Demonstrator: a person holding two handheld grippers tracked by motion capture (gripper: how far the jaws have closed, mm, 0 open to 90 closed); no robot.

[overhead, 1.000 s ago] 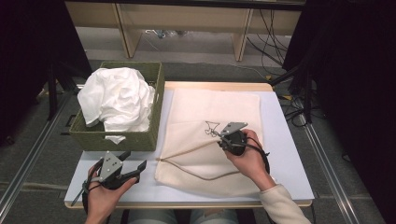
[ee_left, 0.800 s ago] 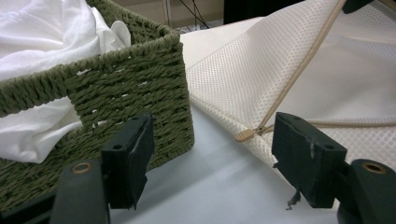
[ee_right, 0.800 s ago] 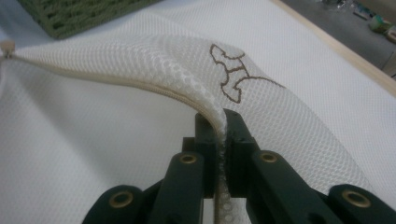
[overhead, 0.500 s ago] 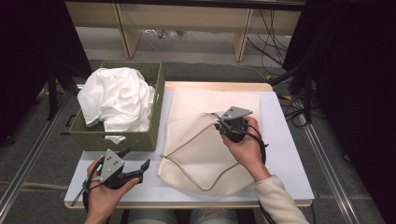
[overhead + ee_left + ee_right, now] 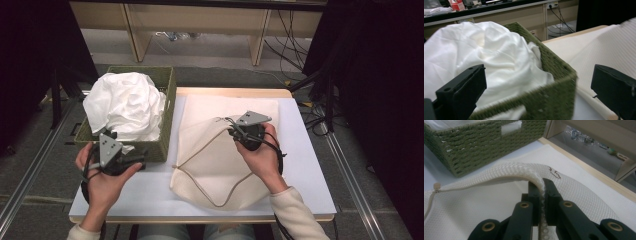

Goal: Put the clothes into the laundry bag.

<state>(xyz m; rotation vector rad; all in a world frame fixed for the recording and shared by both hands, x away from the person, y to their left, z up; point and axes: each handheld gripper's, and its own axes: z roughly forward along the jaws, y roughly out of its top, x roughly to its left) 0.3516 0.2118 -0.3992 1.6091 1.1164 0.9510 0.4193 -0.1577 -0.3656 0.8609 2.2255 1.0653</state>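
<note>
1. Now, in the high view, we hold the cream mesh bag (image 5: pixel 220 160) on the table's right half by its top hem with the right gripper (image 5: pixel 239 134), lifting that hem off the table so the mouth begins to gape. The left gripper (image 5: pixel 131 159) hangs at the near edge of the green basket (image 5: pixel 169 115), which sits at the table's far left corner with the white cloth (image 5: pixel 125 102) heaped in it.
2. Next, in the left gripper view, our jaws have just been opening and stand wide with nothing between them; they point at the basket's near corner and the white cloth behind it.
3. Then, in the right gripper view, our jaws are pinched tight on the bag's hem (image 5: pixel 541 185), the fabric arching up from the table.
4. We judge the step to be opening the bag; next the left gripper must reach over the basket rim and close on a fold of cloth.
</note>
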